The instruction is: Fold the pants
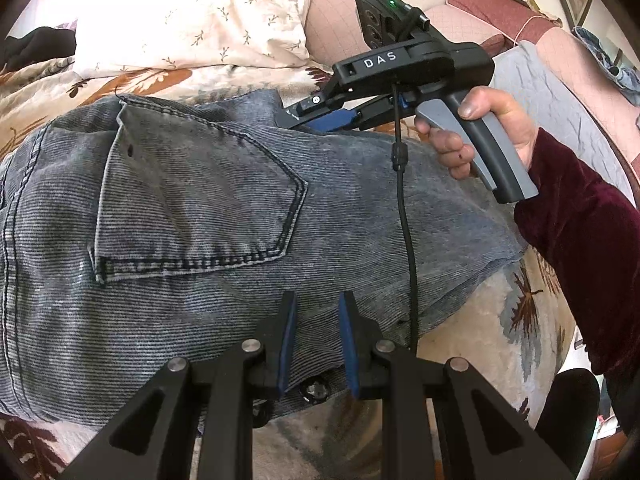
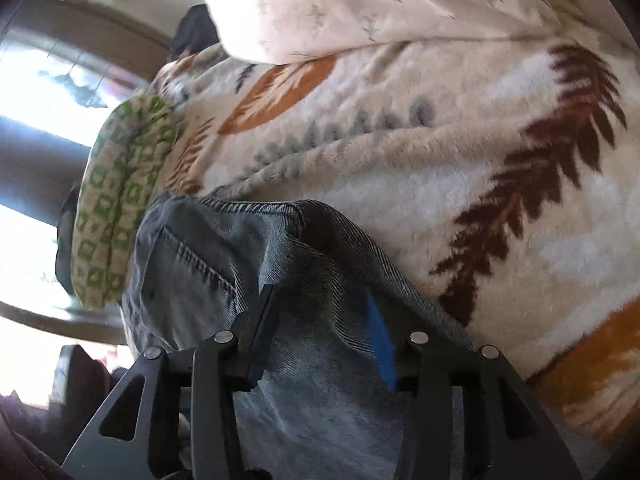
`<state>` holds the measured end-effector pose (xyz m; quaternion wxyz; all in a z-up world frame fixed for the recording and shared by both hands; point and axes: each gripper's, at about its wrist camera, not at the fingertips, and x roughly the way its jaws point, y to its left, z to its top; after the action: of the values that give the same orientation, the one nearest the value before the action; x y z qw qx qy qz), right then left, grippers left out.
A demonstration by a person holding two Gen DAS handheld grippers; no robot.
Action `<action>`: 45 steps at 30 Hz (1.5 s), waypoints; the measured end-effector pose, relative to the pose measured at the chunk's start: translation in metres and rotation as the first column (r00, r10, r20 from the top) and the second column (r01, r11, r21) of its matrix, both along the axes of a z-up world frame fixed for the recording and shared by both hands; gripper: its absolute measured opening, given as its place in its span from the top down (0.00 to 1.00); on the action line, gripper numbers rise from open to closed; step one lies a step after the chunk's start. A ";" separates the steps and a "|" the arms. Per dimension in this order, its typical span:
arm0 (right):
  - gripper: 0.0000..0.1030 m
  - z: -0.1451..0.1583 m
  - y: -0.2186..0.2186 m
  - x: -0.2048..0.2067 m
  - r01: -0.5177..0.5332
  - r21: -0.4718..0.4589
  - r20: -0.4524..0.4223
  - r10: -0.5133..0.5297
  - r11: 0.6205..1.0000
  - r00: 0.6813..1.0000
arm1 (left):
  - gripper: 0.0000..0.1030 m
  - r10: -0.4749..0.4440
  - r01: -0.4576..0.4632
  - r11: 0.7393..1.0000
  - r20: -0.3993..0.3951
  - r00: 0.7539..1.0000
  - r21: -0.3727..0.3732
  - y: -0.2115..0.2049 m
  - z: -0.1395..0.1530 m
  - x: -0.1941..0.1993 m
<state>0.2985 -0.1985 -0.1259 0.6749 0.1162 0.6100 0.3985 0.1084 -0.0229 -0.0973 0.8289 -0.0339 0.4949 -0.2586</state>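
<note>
A bed covered with a cream fleece blanket (image 2: 460,168) printed with brown, orange and grey leaves fills both views, with a pale pillow (image 1: 192,20) in a sprig pattern lying at its far side and a pink quilted cover (image 1: 560,64) beyond it. Grey-blue corduroy pants (image 1: 192,200) lie spread across the blanket, back pocket (image 1: 192,200) facing up and its stitched outline plainly visible. The left gripper (image 1: 318,340) hovers over the near edge of the pants, its blue-padded fingers (image 1: 289,340) parted with only a narrow gap between them and nothing held; a metal button (image 1: 316,390) shows on the fabric just below them. The right gripper (image 1: 320,114), seen from the left wrist camera in a hand (image 1: 492,132) with a dark red velvet sleeve (image 1: 580,264), reaches to the far edge of the pants, a black cable (image 1: 406,240) trailing down from it across the cloth. In the right wrist view, the right gripper (image 2: 324,332) has its fingers (image 2: 380,336) spread wide with a raised fold of the pants (image 2: 304,264) bunched between them, the cloth draped over the blue pad on one side; the frame is blurred and it is unclear whether the fingers press on the fabric. A green-and-cream patterned cushion (image 2: 116,208) sits at the edge of the bed beside the pants.
</note>
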 end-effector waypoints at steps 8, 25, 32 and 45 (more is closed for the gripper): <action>0.93 0.002 -0.010 -0.008 0.025 -0.077 0.079 -0.019 0.997 0.997 | 0.75 -0.003 0.003 1.000 0.006 1.000 0.007 0.000 -0.001 0.001; 0.84 0.031 0.001 0.005 0.054 0.026 0.115 -0.056 0.998 0.992 | 0.72 -0.012 0.012 1.000 0.019 1.000 0.020 -0.001 -0.001 0.000; 0.63 0.018 0.002 0.014 0.071 0.118 0.096 -0.082 0.991 0.992 | 0.70 -0.016 0.015 0.999 0.028 0.999 0.032 -0.005 -0.001 0.000; 0.92 0.031 0.039 0.015 0.087 -0.038 0.215 -0.077 0.995 0.974 | 0.69 -0.021 0.019 0.999 0.045 0.999 0.050 -0.008 -0.002 -0.001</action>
<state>0.3137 -0.1594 -0.0944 0.7549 0.0819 0.5380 0.3659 0.1072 -0.0314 -0.0993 0.8379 -0.0026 0.4825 -0.2552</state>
